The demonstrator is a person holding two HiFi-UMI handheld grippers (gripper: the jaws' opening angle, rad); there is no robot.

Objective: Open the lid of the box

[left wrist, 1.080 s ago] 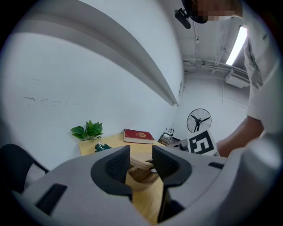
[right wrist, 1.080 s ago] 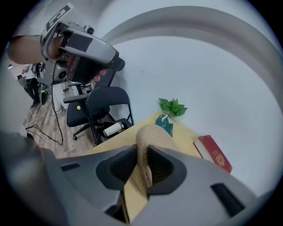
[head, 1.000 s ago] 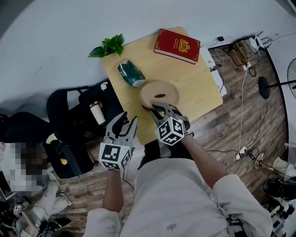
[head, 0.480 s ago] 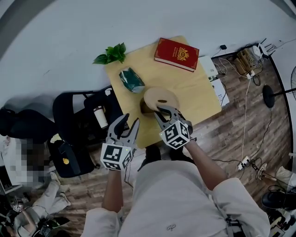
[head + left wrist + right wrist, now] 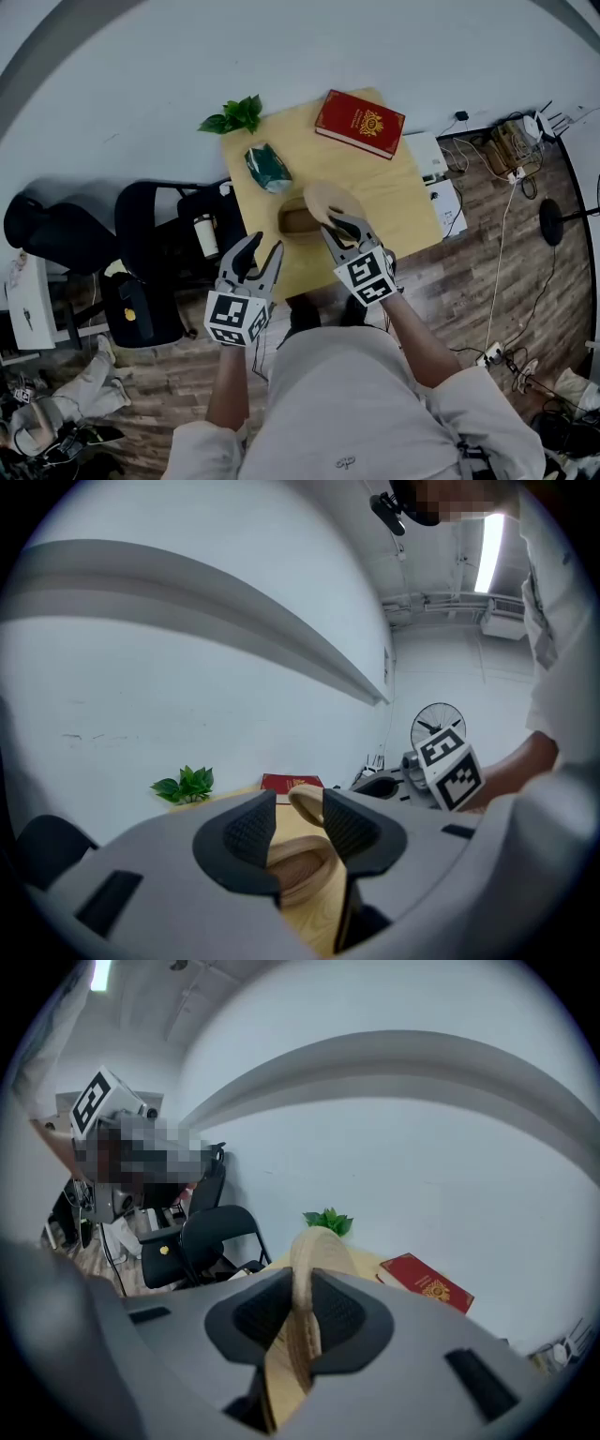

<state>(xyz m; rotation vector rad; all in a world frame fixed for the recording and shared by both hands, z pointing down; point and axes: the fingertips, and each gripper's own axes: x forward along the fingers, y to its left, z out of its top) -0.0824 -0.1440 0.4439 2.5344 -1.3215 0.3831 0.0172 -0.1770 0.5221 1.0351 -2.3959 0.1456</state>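
Since a second ago, the lid [image 5: 330,200] has been lifted off the box [image 5: 294,221] and tipped up towards its edge, where earlier it was lying flat on top; both grippers are also carried a little higher. The lid's near rim is clamped between the pads of the right gripper [image 5: 340,228], whose jaws are closed on the thin wooden disc (in that gripper's view the disc is seen almost on edge, squeezed from both sides). The round wooden box is left on the table [image 5: 398,192], near its front edge, with its hollow exposed beside the raised lid. The left gripper [image 5: 262,249] is held just off the table's near edge with its jaws apart and nothing pressed between them; box and lid are only seen beyond the gap. The opening itself is judged essentially done, since the lid is parted from the body. What seems to be left is for the lid to be set down on a bare part of the table, clear of the red book [image 5: 360,123] and the green packet [image 5: 268,167].
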